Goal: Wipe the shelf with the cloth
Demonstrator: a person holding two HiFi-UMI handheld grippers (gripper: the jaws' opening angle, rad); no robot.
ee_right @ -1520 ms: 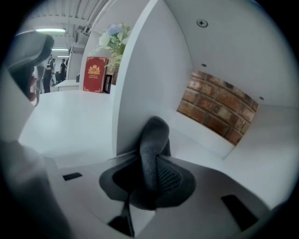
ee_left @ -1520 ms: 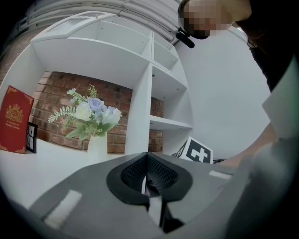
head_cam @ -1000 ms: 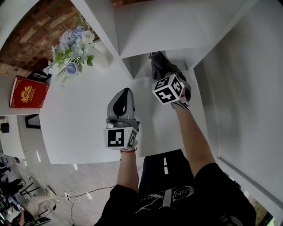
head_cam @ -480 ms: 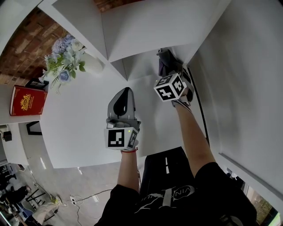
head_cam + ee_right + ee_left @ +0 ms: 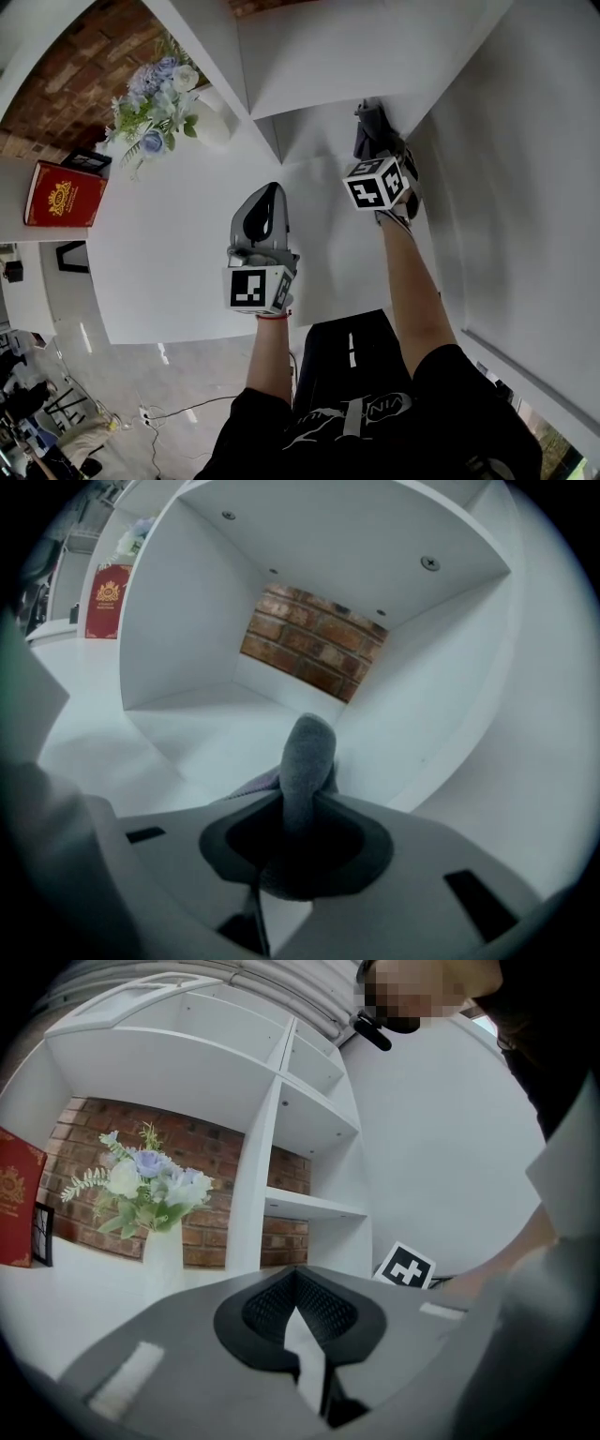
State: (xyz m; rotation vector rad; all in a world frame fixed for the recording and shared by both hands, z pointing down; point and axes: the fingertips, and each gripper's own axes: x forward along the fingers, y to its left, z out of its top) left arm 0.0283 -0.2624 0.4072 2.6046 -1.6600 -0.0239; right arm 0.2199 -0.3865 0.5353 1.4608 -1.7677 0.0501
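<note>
Two grippers are in view over a white surface (image 5: 169, 253). The right gripper (image 5: 375, 142) is clamped on a grey cloth (image 5: 367, 120), and its own view shows the cloth (image 5: 307, 752) standing up from between the jaws of the gripper (image 5: 300, 829) as a thick rolled fold, with a looser fold trailing down to the left. This gripper is at the mouth of the shelf (image 5: 319, 141), in the lowest compartment, close to its right side wall; the compartment's floor (image 5: 216, 724) lies just beneath the cloth. Bricks (image 5: 314, 653) show at the back of the compartment.

The left gripper (image 5: 266, 195) hangs above the surface, well apart from the shelf opening. Its jaws are drawn together with nothing between them (image 5: 298, 1297).

Farther left on the surface stand flowers (image 5: 155, 94) in a white vase (image 5: 212, 127), and beyond them a red book (image 5: 64, 194) is upright.
</note>
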